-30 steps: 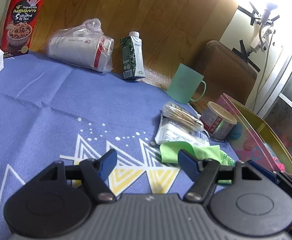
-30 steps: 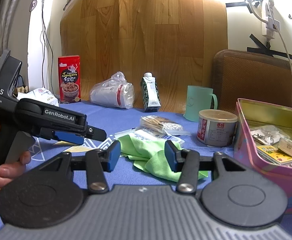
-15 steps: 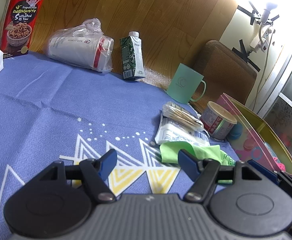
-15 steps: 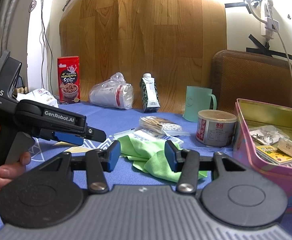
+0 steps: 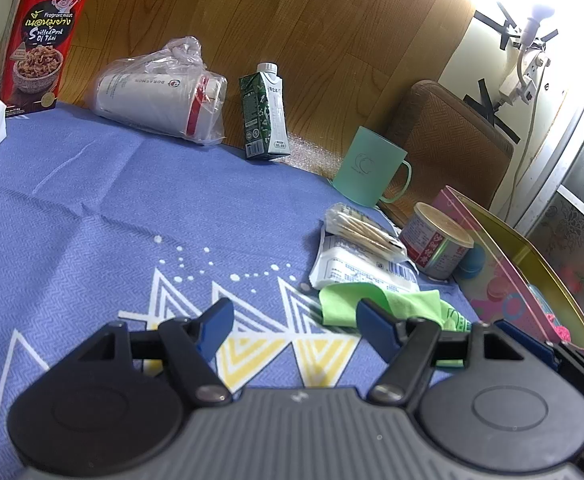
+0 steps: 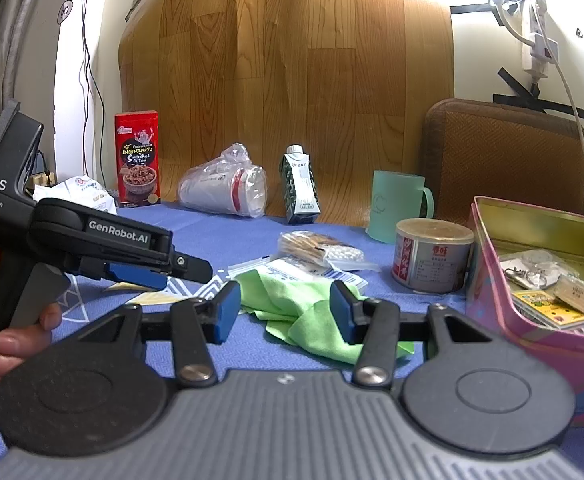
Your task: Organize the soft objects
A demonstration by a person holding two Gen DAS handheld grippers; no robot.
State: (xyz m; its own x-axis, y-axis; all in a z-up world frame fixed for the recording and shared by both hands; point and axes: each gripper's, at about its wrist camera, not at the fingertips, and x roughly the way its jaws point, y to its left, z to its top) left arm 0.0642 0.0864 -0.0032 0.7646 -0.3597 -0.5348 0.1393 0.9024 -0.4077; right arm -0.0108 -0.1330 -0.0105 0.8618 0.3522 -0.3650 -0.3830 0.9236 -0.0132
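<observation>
A crumpled green cloth [image 6: 292, 304] lies on the blue tablecloth [image 6: 236, 236], partly over a white packet [image 6: 292, 270]. My right gripper [image 6: 283, 312] hovers just in front of the cloth, open, its blue pads not pressing on anything. In the left wrist view the same green cloth [image 5: 344, 300] sits ahead and to the right, partly hidden by the right finger. My left gripper [image 5: 296, 326] is open and empty above the tablecloth's triangle pattern. The right wrist view shows the left gripper [image 6: 196, 272] from the side, held by a hand [image 6: 8, 340].
A pink tin box [image 6: 540, 344] with small items stands open at the right. A tin can [image 6: 432, 256], mint mug [image 6: 398, 204], milk carton [image 6: 300, 184], bagged paper cups [image 6: 224, 190], red snack box [image 6: 137, 158] and cotton swab packet [image 6: 316, 246] stand further back.
</observation>
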